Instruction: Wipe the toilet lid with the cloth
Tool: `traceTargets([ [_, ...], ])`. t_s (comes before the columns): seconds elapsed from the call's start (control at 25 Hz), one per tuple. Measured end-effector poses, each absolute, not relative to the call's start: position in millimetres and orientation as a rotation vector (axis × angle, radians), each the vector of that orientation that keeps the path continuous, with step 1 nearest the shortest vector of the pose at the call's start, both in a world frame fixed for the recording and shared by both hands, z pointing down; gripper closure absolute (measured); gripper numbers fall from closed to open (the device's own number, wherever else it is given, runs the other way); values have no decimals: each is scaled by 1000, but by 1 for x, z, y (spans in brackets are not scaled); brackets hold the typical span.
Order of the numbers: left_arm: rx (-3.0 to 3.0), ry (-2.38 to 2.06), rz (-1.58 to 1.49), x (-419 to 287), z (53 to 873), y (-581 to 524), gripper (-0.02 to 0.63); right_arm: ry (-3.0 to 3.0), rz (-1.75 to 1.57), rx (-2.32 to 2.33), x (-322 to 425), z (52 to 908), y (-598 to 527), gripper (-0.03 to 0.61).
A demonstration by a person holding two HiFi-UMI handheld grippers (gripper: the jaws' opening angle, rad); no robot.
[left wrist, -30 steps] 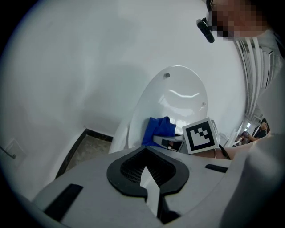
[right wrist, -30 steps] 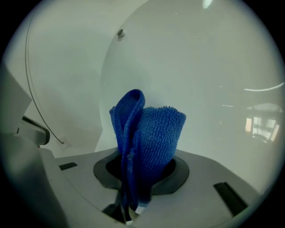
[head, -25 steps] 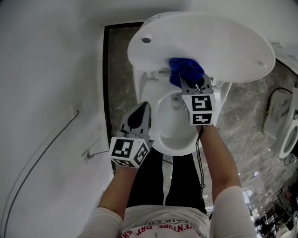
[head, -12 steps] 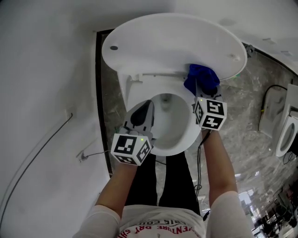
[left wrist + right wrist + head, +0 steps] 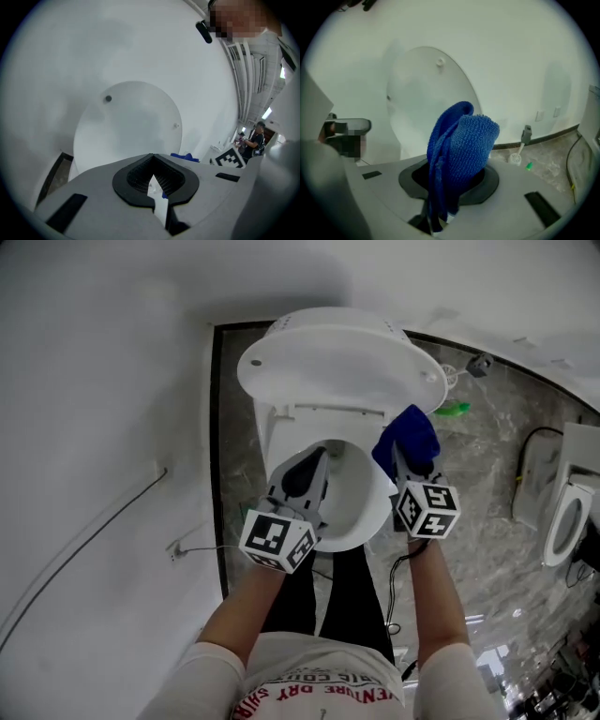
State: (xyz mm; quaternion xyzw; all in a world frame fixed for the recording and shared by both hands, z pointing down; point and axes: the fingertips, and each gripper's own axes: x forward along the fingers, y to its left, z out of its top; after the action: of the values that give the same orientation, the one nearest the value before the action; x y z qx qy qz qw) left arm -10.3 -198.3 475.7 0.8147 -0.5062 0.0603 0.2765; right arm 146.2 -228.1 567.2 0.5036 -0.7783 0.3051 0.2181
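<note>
The white toilet lid (image 5: 337, 362) stands raised over the open bowl (image 5: 352, 512). My right gripper (image 5: 410, 457) is shut on a folded blue cloth (image 5: 405, 439), which hangs in the air just off the lid's lower right edge and over the bowl's right rim. In the right gripper view the cloth (image 5: 459, 150) sticks up between the jaws, with the lid (image 5: 426, 93) behind it and apart from it. My left gripper (image 5: 314, 460) is shut and holds nothing, above the bowl's left rim. It faces the lid (image 5: 126, 126).
A toilet brush (image 5: 452, 376) in its holder and a small green object (image 5: 453, 410) sit on the marble floor right of the toilet. A white wall with a cable (image 5: 94, 531) runs along the left. Another white fixture (image 5: 562, 521) stands far right.
The cloth was against the lid's inner face. It slid right along the lid, then came off its right edge. Both grippers have pulled back from the lid and risen.
</note>
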Motion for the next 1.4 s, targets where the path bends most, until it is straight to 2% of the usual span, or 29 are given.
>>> traceTargets([
  [0.32,2364,-1220,164,-36,369,-224,609,-2317,565,1261,70,409,-226,479],
  [0.72,2340,-1385,234,-112,303,-276,609,-2288,516,1472,49,290,-269,479],
  [0.8,2391,-1309,346,-113,310,-292,588,-2283,491,1503,45,275,-274,479],
  [0.88,2458,-1219,472,-111,322,-309,506,-2274,474,1538,42,267,-276,479],
  [1.0,2513,-1099,593,-106,340,-335,459,-2251,433,1590,42,269,-277,479],
  [1.32,2622,-680,782,-62,352,-347,459,-2173,348,1694,58,270,-274,479],
  [1.36,2641,-668,790,-58,351,-346,464,-2167,330,1707,60,269,-272,479],
  [1.4,2659,-670,801,-55,349,-345,501,-2161,322,1718,63,269,-270,479],
])
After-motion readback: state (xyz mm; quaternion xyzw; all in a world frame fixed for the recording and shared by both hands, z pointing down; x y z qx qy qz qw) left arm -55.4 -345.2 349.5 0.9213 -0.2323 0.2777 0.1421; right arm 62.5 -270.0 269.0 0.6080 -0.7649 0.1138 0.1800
